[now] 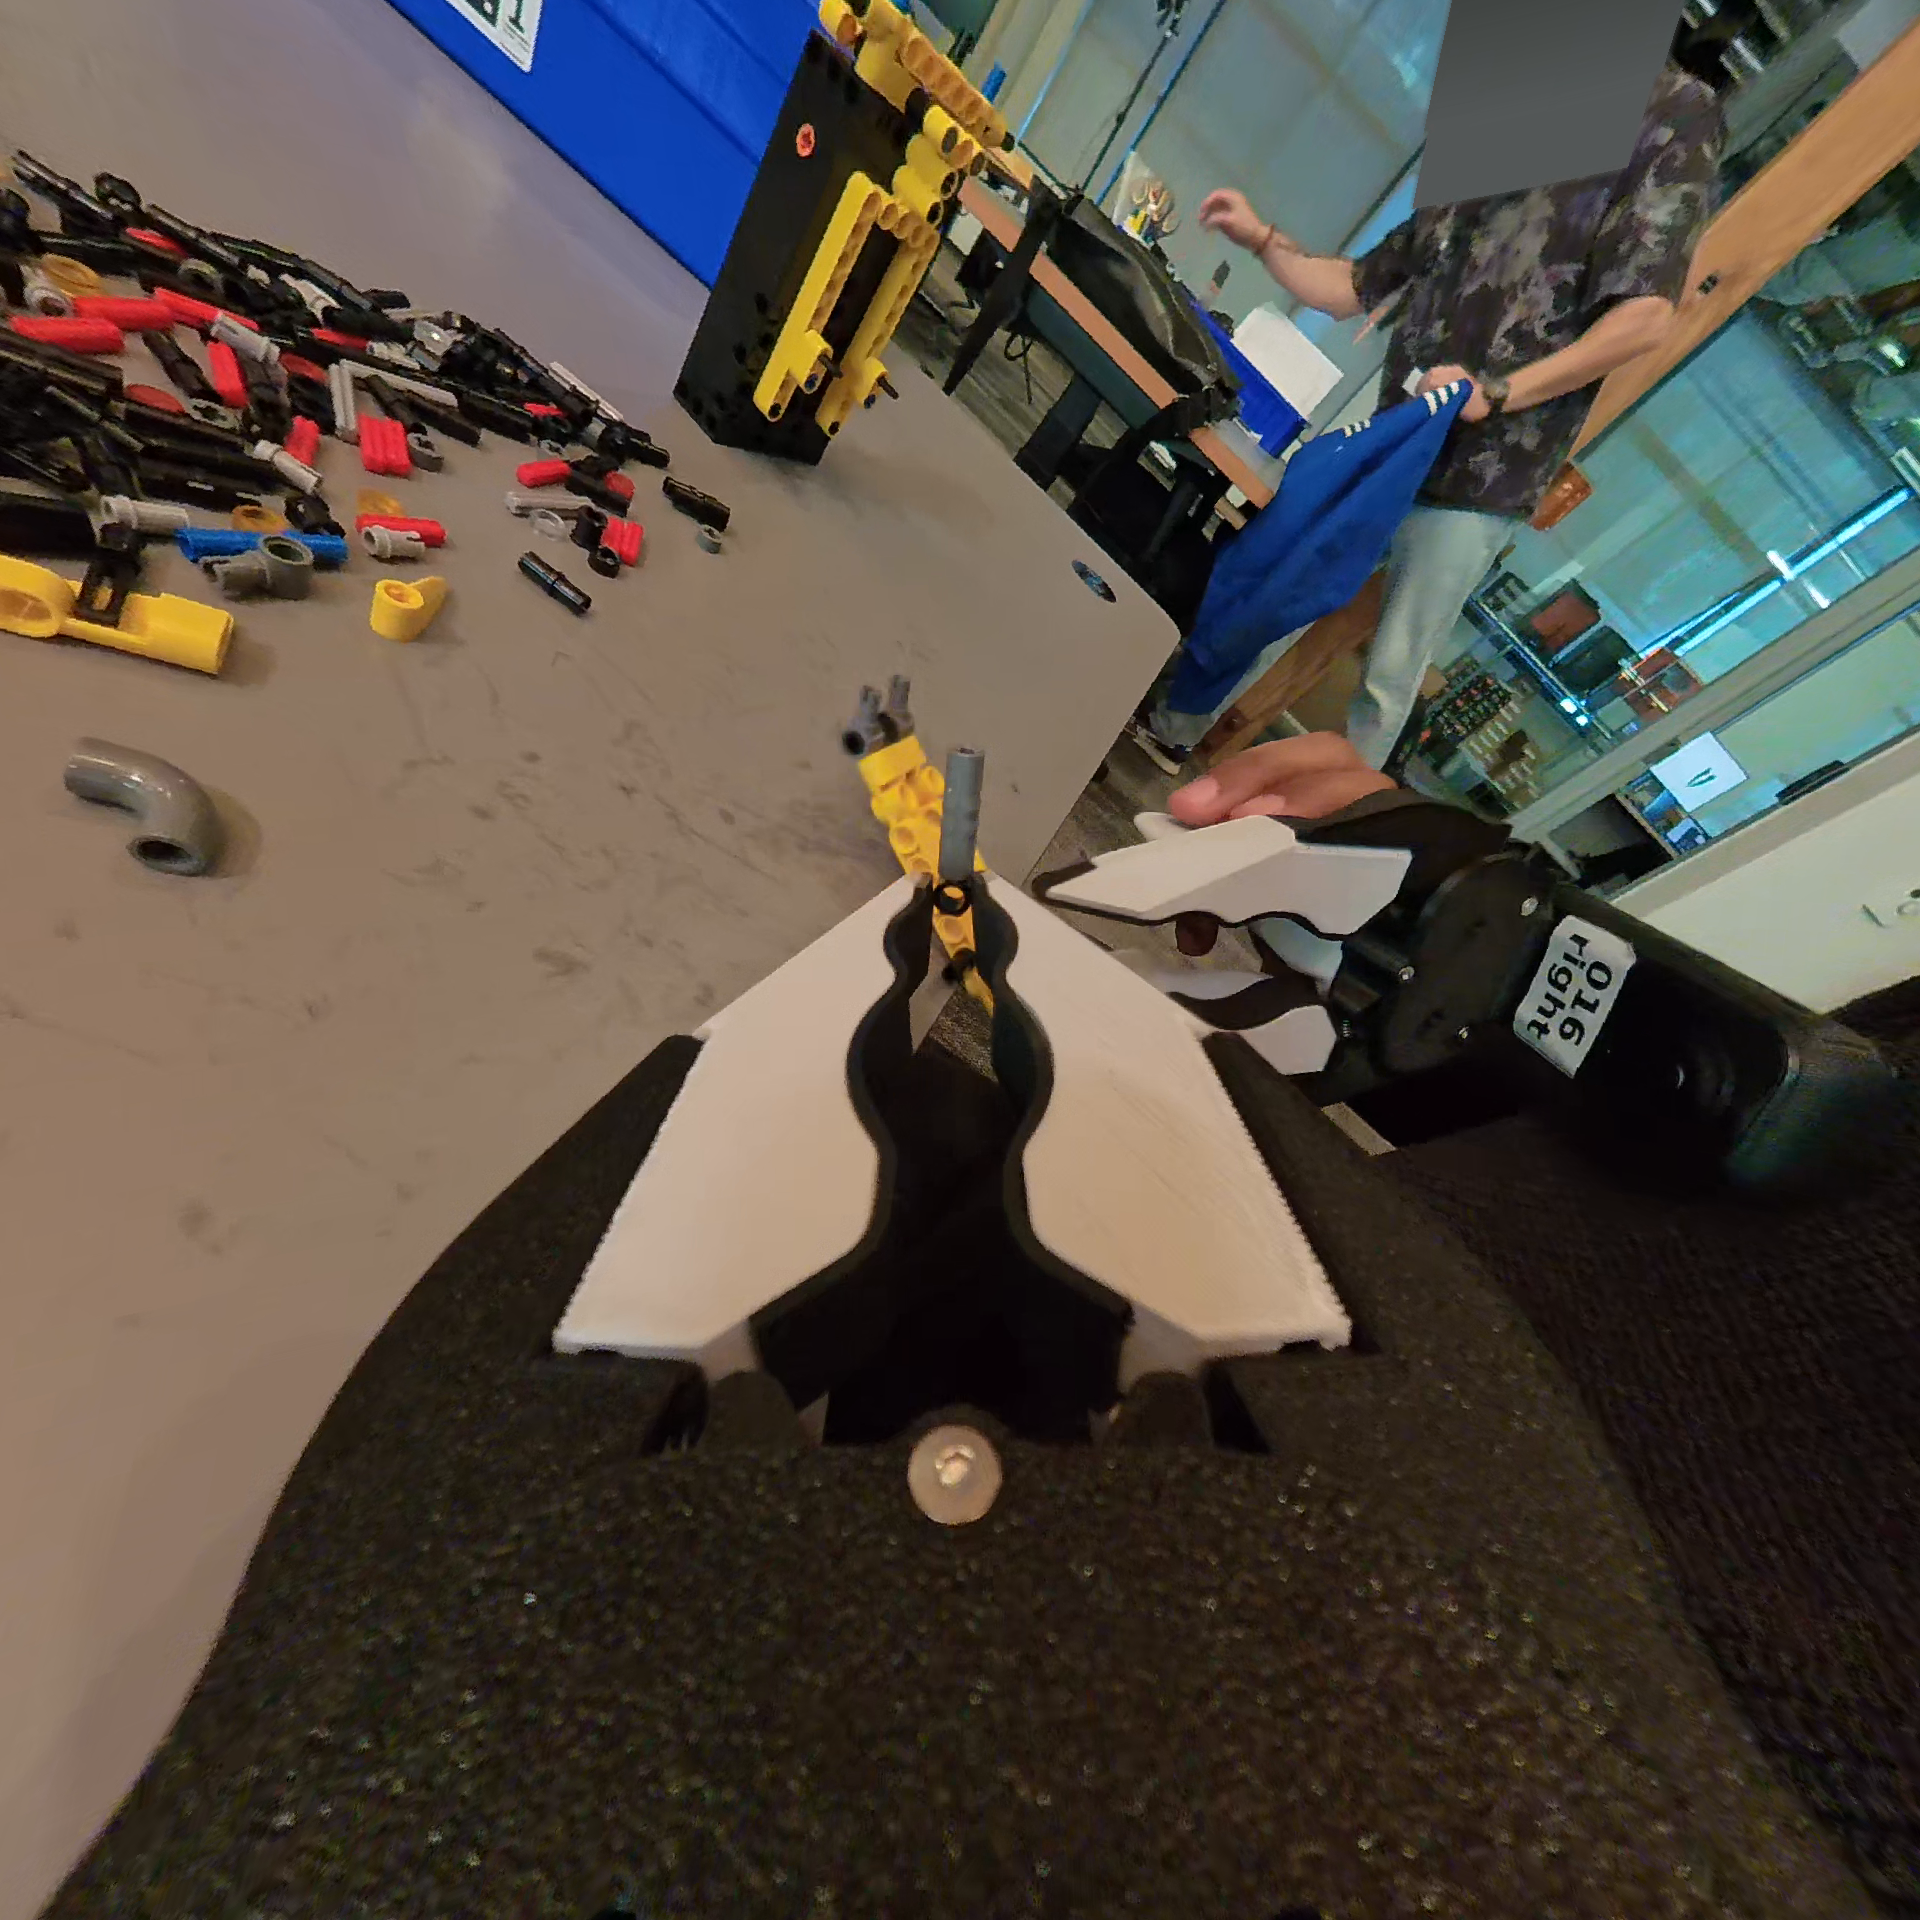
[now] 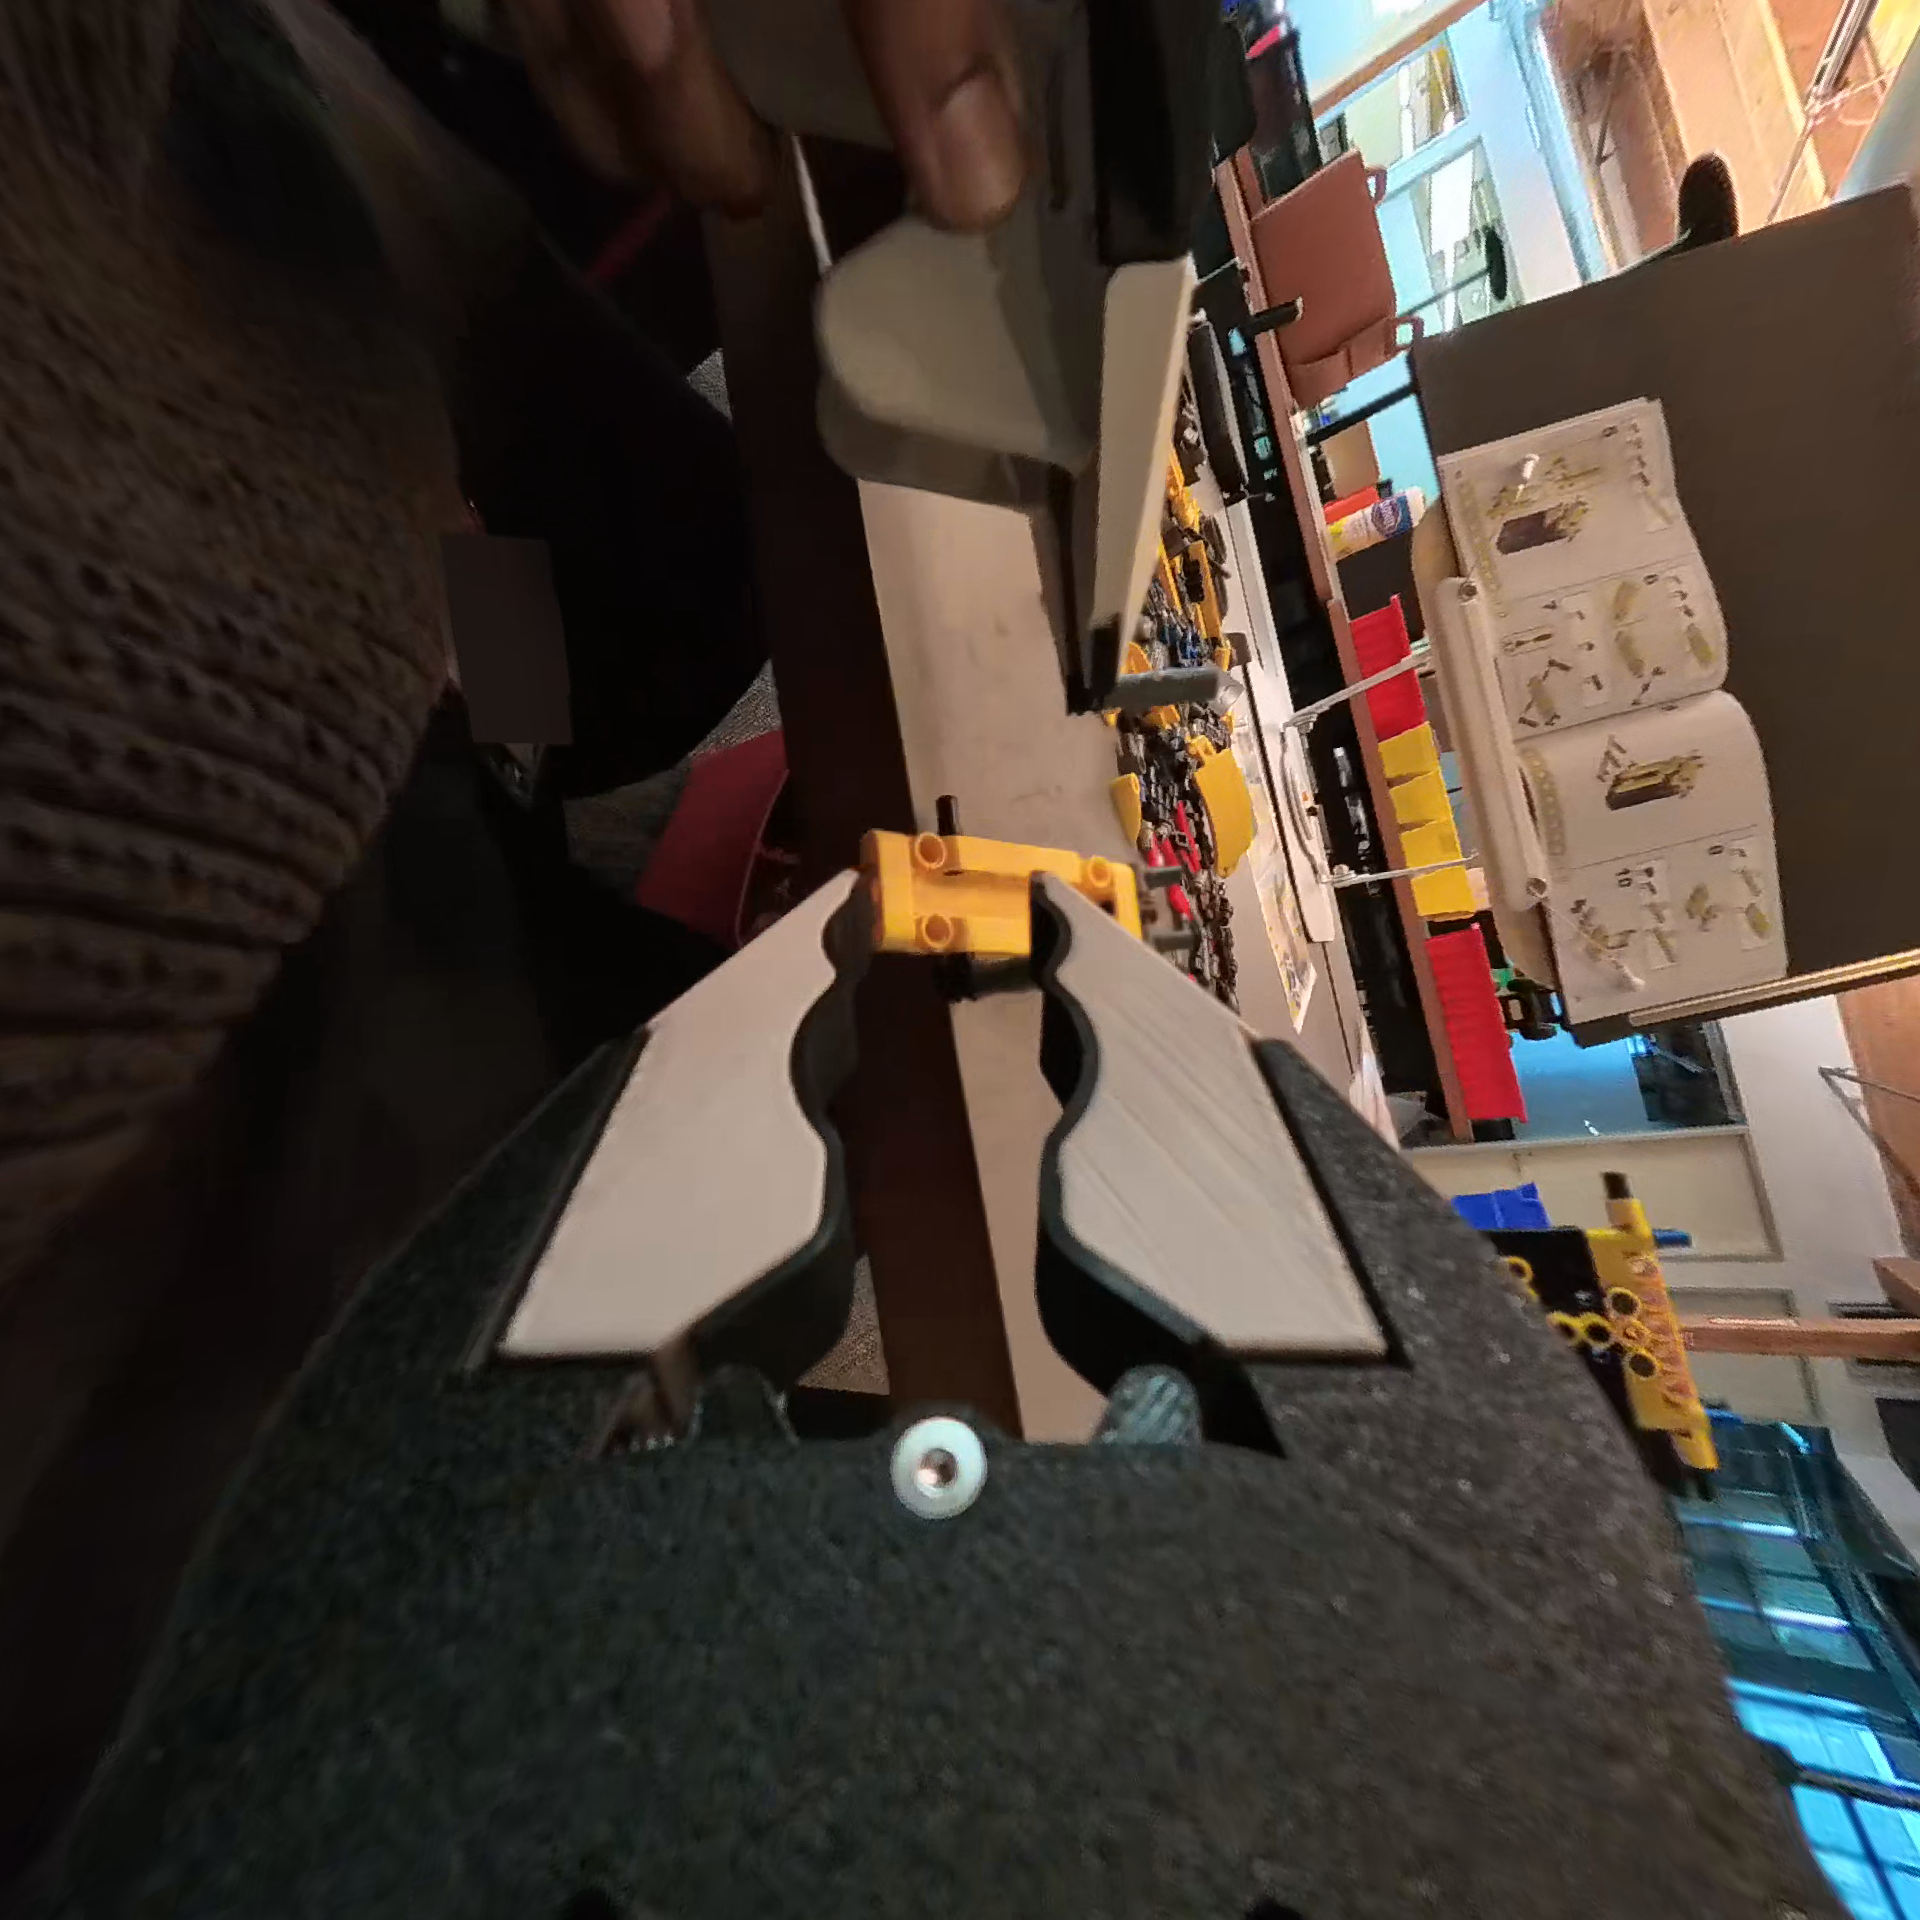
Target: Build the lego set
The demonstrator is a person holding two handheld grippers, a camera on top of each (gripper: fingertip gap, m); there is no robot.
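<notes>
My left gripper (image 1: 951, 883) is shut on a short grey axle (image 1: 961, 810) that sticks out past its fingertips. Just behind the axle is a small yellow beam piece (image 1: 902, 795) with a grey connector (image 1: 878, 717) at its far end. My right gripper (image 2: 943, 896) is shut on this yellow piece (image 2: 987, 883), which carries a black pin (image 2: 945, 810). Both are held just above the near edge of the grey table (image 1: 416, 987). The right gripper also shows in the left wrist view (image 1: 1226, 883), and the left gripper with its axle (image 2: 1164, 686) in the right wrist view.
A pile of loose black, red, grey and yellow pieces (image 1: 208, 395) lies at the far left, with a grey elbow pipe (image 1: 145, 805) nearer. A black and yellow assembly (image 1: 831, 260) stands at the back. An open instruction booklet (image 2: 1610, 707) is propped up. A person with a blue cloth (image 1: 1320, 520) stands beyond the table. The grippers' ends are close to 5 centimetres from one another.
</notes>
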